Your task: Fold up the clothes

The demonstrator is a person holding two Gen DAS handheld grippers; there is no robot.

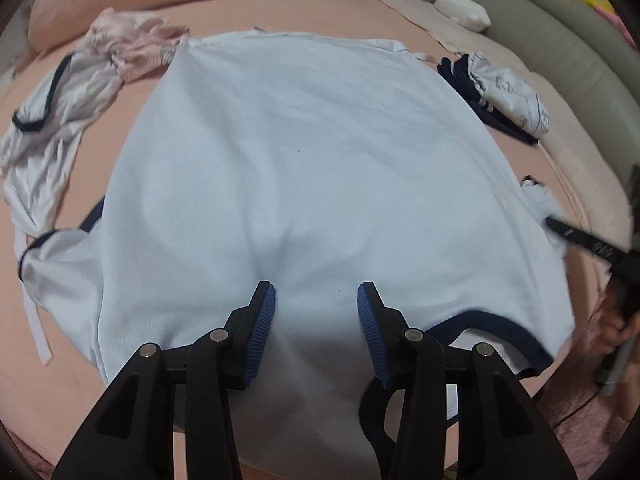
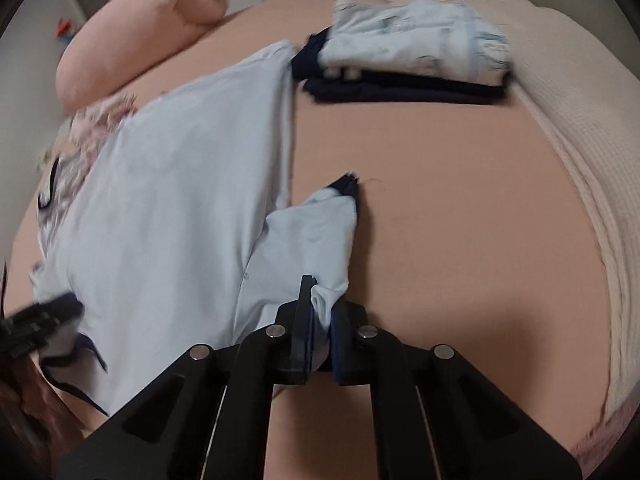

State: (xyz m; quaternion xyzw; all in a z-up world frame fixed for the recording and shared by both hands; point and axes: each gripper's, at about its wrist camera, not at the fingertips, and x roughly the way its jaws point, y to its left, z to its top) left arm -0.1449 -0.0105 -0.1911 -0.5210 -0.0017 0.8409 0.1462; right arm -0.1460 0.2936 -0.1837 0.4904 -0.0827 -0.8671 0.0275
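Left wrist view: shirt [image 1: 304, 168] spread flat, apparently back side up, across bed [image 1: 280, 4]; body smooth, nothing folded over yet; navy-trimmed neckline at near edge, hem at far edge. Folded stack [image 1: 496, 96] already set down beyond shirt's far right corner — judged as finished items; two loose garments [image 1: 60, 112] crumpled off to the left, still to be folded, judging by their state. Task judged partly done: one stack complete, this shirt at its first fold, loose pieces pending.

Left gripper [image 1: 316, 300] low over shirt near neckline, jaws standing apart, fabric lying between pads [image 1: 264, 316] but not pinched; no grip visible.

Right wrist view: right gripper [image 2: 320, 312] clamped tight on sleeve [image 2: 316, 236] — pale blue cloth bunched between closed jaws; navy cuff pointing away from gripper toward stack [image 2: 404, 68]. Shirt body [image 2: 180, 184] left of gripper, sleeve still out to the side, off the body; bare sheet to the right.

Next move judged: carry sleeve inward over body, keep left side anchored against drag.
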